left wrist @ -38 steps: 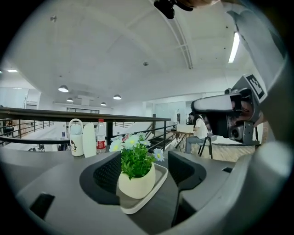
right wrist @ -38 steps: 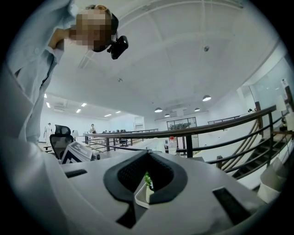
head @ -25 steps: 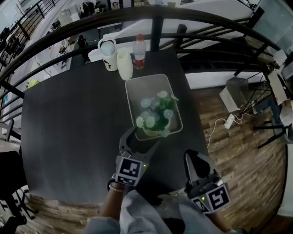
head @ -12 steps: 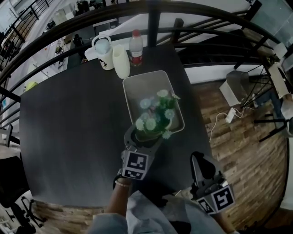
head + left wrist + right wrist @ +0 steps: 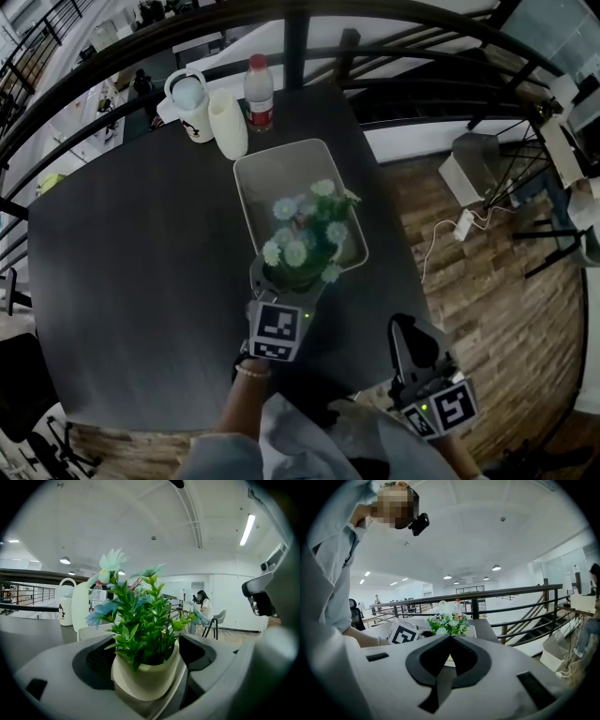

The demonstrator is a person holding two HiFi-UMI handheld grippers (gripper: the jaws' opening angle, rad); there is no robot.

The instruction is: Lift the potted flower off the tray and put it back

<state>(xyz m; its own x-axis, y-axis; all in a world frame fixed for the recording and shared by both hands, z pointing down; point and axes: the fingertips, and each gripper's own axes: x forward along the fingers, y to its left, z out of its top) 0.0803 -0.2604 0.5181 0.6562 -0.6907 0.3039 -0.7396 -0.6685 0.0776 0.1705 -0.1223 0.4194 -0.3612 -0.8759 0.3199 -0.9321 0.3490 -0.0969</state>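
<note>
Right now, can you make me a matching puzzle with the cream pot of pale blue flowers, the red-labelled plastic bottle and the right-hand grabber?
Things:
1. cream pot of pale blue flowers
2. red-labelled clear plastic bottle
3. right gripper

Places or states:
A. jaws shut, nothing between them
B. at the near end of the cream rectangular tray
C. beside the cream tumbler, at the black table's far edge

Pairs: 1-B, 2-C, 3-A

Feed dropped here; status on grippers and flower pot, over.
Left gripper open, jaws just been opening, cream pot of pale-blue flowers between them. Right gripper shut, empty. Pot at pale rectangular tray's near end. Nothing blocking.
</note>
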